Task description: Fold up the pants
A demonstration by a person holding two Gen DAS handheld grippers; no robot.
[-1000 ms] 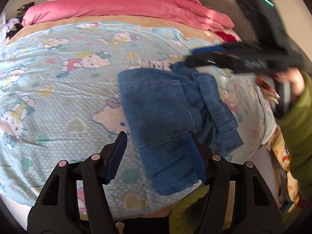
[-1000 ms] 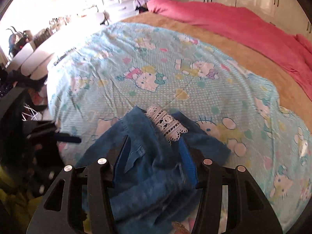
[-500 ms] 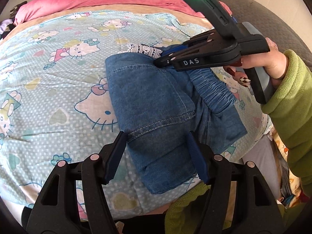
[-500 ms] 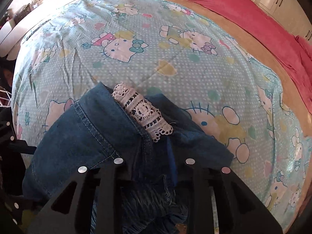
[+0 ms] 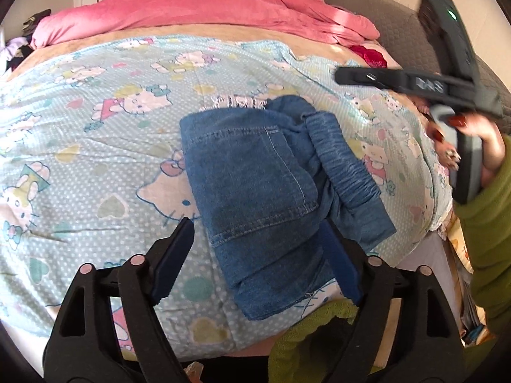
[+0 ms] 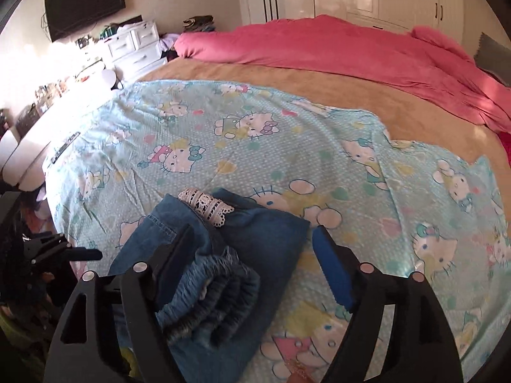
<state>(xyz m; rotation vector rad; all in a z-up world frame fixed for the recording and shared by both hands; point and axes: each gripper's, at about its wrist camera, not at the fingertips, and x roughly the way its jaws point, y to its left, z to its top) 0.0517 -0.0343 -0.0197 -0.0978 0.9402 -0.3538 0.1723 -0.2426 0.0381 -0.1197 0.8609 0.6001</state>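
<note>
The bed (image 6: 287, 73), under a pale blue cartoon-cat printed cotton sheet (image 5: 105, 134) with a pink crumpled duvet (image 6: 335, 41) along its far side, carries the folded blue denim pants (image 5: 265, 185) near its near edge. The bundle's long axis runs from the near edge toward the duvet, the white lace trim (image 6: 207, 206) at the far end and the gathered elastic waistband (image 6: 207, 300) rolled up along the right side. The left gripper (image 5: 255, 255) hovers low over the near end, jaws wide and empty. The right gripper (image 6: 252, 261) is raised clear, jaws wide and empty. Risk, as judged: the bunched waistband is not lying flat and could spring the top layer open; the bundle's closeness to the mattress edge invites a slide if nudged.
</note>
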